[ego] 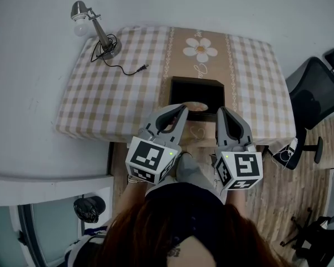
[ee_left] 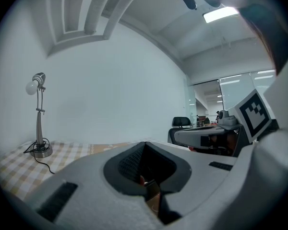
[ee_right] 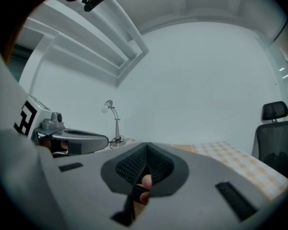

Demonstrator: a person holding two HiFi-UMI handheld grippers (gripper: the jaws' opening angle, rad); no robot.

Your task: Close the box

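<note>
From above, the head view had the black box (ego: 197, 83) sitting open on the checked table (ego: 117, 96), near the table's 6 o'clock edge. It was dark inside, with a tan patch (ego: 196, 105) at its near rim that I could not tell for flap or lining. The left gripper (ego: 183, 109) and the right gripper (ego: 220, 111) reached in from 6 o'clock, their tips at the box's near corners, about 7 and 5 o'clock of it; whether they touched it I could not say. A desk lamp (ego: 98, 33) stood well apart at the box's 10 o'clock, and an office chair (ego: 314, 96) sat off the table at 3 o'clock. The box looked to me light and stiff, thin-walled board that would slide on the cloth if shoved. I would have taken its lid by the free edge and swung it over gently, the other gripper steadying a wall. The left gripper view gave what the overhead could not: the jaws closed, tips meeting, with only a brown sliver (ee_left: 151, 189) low in the hollow between the pads and nothing I could call gripped. The box lay below its sight, but the right gripper showed at 3 o'clock. The right gripper view said the same of its own jaws, closed tip to tip, with a pinkish blur (ee_right: 146, 181) low in the gap. It had the lamp at 11 o'clock and the left gripper at 9, and no box there either.
</note>
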